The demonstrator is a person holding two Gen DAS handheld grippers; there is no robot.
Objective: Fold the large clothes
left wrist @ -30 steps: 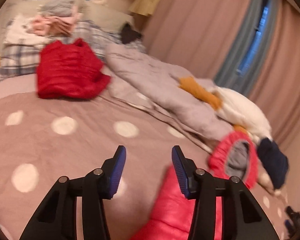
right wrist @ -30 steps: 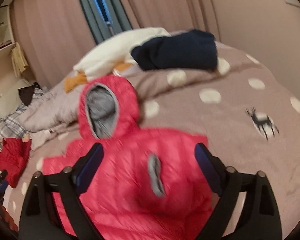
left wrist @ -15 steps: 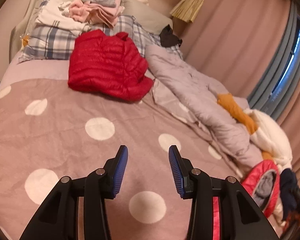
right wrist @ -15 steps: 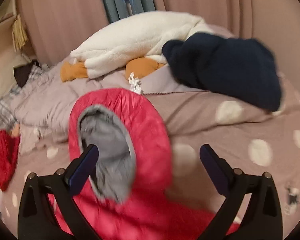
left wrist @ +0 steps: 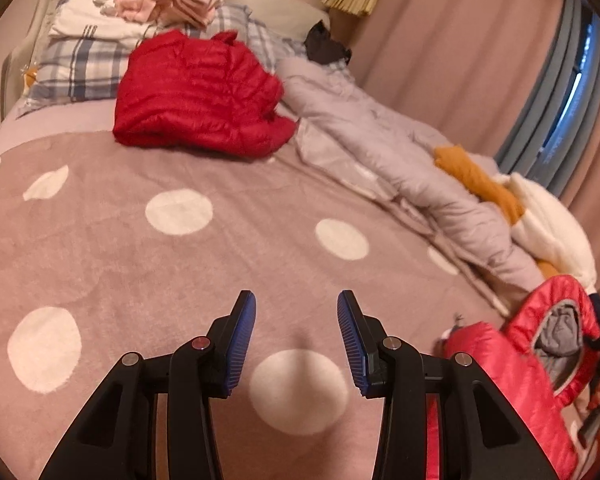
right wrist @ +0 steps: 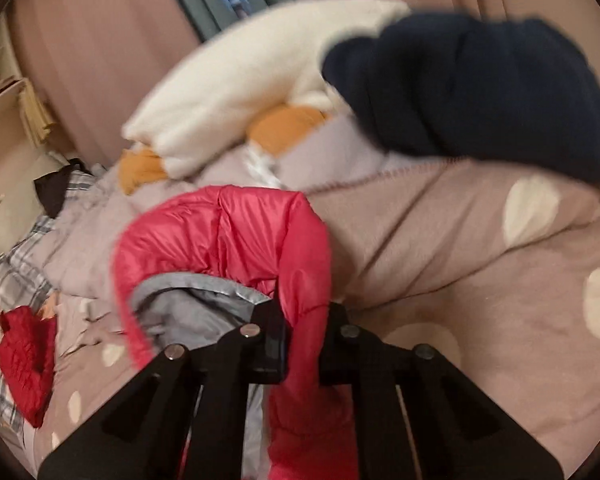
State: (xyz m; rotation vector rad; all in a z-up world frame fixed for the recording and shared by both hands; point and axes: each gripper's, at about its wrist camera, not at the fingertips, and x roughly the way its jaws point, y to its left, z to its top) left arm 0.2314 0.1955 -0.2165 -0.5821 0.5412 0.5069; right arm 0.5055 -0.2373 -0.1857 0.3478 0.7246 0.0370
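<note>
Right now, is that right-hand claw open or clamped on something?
Clamped. The right gripper is shut on the pink jacket's hood; red fabric fills the narrow gap between its jaws.

On the bed (left wrist: 100,240), a folded jacket (left wrist: 196,96) lies before the pillows (left wrist: 80,68), with a quilt (left wrist: 380,148) to its right. A hooded jacket (right wrist: 236,236) lies before the quilt, its hood rim between the right tongs (right wrist: 300,344).

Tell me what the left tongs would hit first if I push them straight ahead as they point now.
Most likely the polka-dot blanket: the left tongs are open and empty, aimed at bare cover. The folded red jacket lies further along that line, slightly left, though depth is hard to judge in the fisheye view.
</note>
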